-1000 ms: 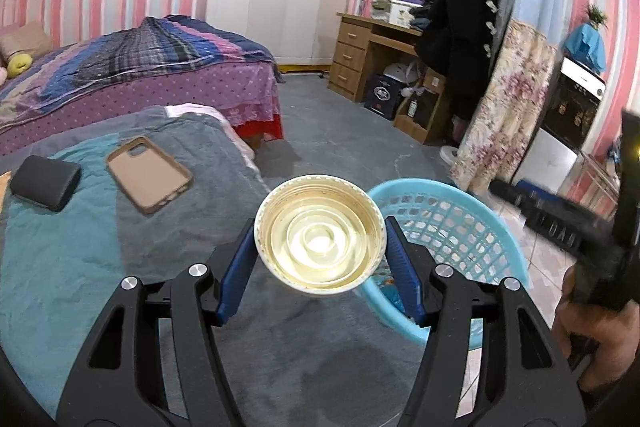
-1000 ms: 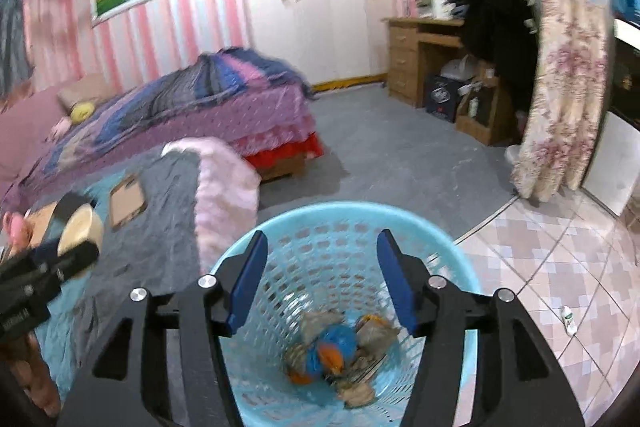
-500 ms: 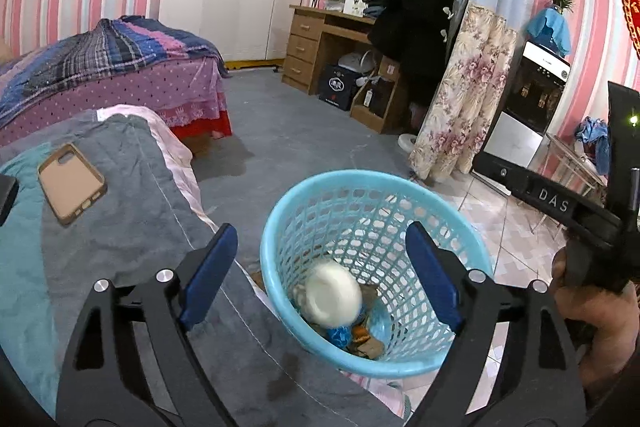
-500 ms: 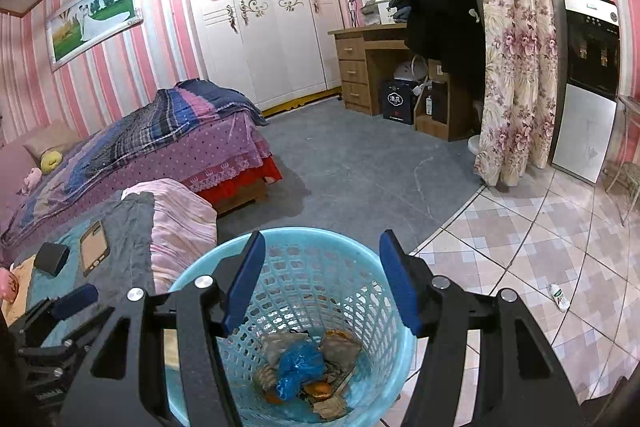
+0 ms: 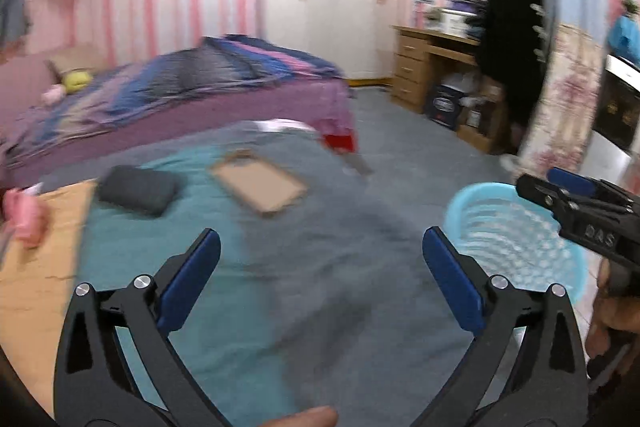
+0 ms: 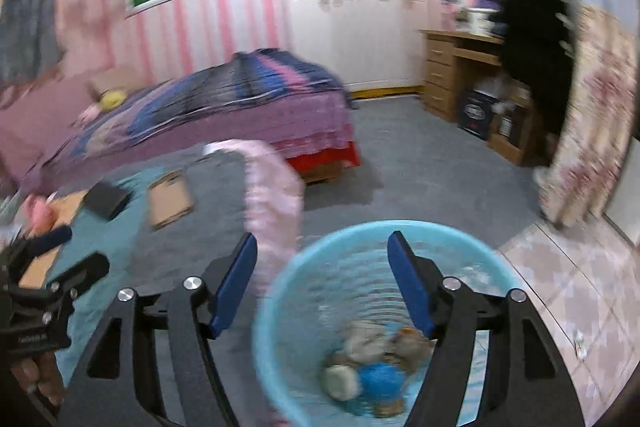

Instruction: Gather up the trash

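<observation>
The left claw (image 5: 321,269) gapes wide and empty over the soft grey-teal blanket (image 5: 312,291); the right claw (image 6: 322,285), also spread and empty, hangs above the round plastic lattice bin (image 6: 280,291), where crumpled trash (image 6: 372,363) lies. A hasty grab could take the flat phone (image 5: 260,183) or dark pouch (image 5: 138,189) for trash.

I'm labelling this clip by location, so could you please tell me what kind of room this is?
Most likely a home bedroom: a bed with a striped blanket, a white wardrobe against pink-striped walls, and a wooden desk. A blue trash basket stands by the nearer bed.
</observation>
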Tool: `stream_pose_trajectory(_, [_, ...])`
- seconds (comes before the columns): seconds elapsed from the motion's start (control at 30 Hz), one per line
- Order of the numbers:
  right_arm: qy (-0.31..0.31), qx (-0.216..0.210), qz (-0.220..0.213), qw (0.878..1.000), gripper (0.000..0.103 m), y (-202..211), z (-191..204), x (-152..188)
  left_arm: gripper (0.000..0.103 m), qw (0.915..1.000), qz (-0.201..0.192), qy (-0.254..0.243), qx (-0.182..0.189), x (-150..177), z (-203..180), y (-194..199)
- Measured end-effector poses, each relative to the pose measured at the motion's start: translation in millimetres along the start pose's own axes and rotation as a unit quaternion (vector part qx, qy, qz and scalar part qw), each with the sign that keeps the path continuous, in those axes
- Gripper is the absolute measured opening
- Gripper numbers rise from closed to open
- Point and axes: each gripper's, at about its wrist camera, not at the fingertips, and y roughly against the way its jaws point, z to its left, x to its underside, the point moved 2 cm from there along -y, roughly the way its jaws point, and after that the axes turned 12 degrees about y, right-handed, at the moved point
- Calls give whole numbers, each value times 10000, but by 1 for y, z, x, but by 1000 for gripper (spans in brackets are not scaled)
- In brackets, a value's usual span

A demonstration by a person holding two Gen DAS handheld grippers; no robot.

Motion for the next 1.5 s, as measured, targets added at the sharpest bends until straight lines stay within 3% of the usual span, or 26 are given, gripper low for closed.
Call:
stream_pose_trajectory(0.23, [629,-673,-98,9957,73,4,94,-15,98,9947,-296,230,-958,-4,87,48])
stream_pose_trajectory(0.47, [884,-1155,-194,9892,73,14,177,-20,98,9878,-434,683,-1333,8,160,89])
stream_pose_trajectory(0.67, [1065,-1439,-249,9835,74,22,244,-23,98,9823,-669,617,-1635,6,185,101])
stream_pose_trajectory(0.93, [1132,-1513,-224,9817,74,20,274,-27,98,9803,-883,685,-1629,3,196,110])
stream_pose_trajectory(1.5, [1117,-1500,-193,9822,75,16,266,-28,98,9767,-882,1028,-1664,1,207,114])
